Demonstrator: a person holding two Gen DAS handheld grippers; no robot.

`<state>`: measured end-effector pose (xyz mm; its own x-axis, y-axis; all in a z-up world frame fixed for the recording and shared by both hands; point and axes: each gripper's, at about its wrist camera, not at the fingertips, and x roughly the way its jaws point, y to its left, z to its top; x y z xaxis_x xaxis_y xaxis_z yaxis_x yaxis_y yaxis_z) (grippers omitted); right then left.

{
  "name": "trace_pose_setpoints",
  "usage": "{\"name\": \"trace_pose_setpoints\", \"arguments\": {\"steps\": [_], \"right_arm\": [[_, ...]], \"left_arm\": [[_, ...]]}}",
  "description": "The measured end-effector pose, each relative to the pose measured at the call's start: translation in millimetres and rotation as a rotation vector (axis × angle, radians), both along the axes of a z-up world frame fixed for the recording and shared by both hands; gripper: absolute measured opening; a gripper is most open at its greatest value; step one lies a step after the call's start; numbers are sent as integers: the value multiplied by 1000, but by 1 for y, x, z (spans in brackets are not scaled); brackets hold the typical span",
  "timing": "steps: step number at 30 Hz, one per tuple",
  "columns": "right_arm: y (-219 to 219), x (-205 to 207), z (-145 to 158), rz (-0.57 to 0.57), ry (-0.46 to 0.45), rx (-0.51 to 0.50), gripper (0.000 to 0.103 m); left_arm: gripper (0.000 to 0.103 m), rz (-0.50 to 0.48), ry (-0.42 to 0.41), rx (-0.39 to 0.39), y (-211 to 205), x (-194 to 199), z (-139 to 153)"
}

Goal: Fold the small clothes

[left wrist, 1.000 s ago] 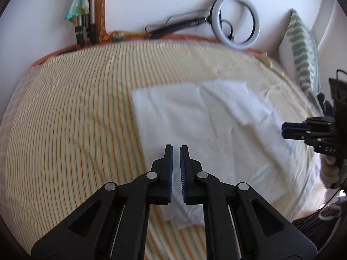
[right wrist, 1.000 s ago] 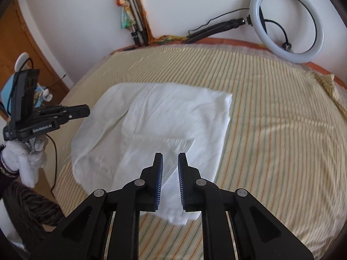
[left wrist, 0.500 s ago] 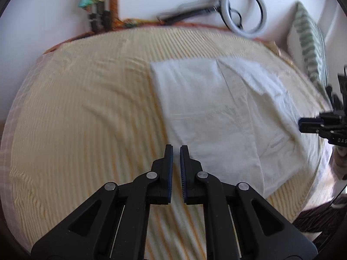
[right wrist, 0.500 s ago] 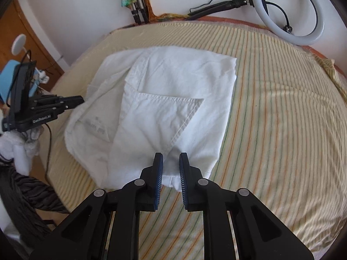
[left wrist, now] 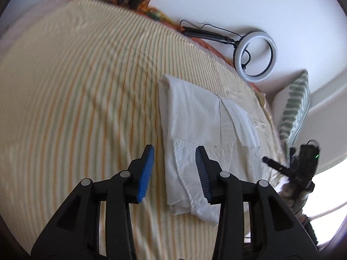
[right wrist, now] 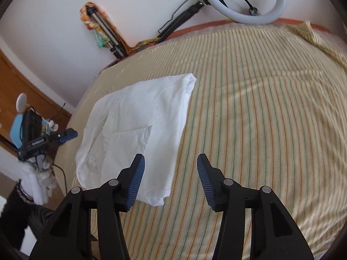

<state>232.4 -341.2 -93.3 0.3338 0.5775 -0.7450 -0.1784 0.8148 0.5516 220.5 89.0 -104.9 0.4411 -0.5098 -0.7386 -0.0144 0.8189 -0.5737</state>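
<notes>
From the left wrist view, the left gripper [left wrist: 174, 162] hangs above the bed with its blue-padded fingers [left wrist: 145, 173] spread wide and nothing between them; the near end of the white cotton garment [left wrist: 195, 138], already folded into a long narrow panel, lies directly under the gap, its hemmed edge running toward the camera. The garment rests flat on the yellow striped bedsheet [left wrist: 76, 108], with a white ring light on a black arm [left wrist: 256, 57] leaning against the wall beyond it and a green-patterned pillow [left wrist: 295, 110] to the side; the right gripper [left wrist: 290, 169] shows small at the far right edge, too blurred here to judge its opening. From the right wrist view, the right gripper [right wrist: 170, 169] is likewise wide open and empty, poised over the sheet with its left finger above the garment's near corner and its right finger over bare stripes, while the left gripper [right wrist: 65, 135] appears at the left edge beside the cloth. The folding seems part done: side folds look finished and a crosswise fold appears to be next. That move would call for each gripper to descend on a near corner, pinch all layers together, and carry the end evenly toward the far edge.
</notes>
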Motion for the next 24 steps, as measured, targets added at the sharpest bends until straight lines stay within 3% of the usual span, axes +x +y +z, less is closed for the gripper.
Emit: {"name": "trace_pose_setpoints", "arguments": {"steps": [7,14,16,18,24], "right_arm": [[-7,18,-19,-34,79,121,50],[-14,32,-34,-57,114,215,49],[-16,33,-36,-63,116,233,46],[-14,37,-39,-67,122,245,36],[-6,37,-39,-48,110,248,31]], "left_arm": [[40,31,96,-99,0,12,-23],[40,5,105,-114,-15,22,-32],[40,6,106,-123,-18,25,-33],[40,10,102,-121,-20,28,-33],[39,3,84,-92,-28,32,-31]]}}
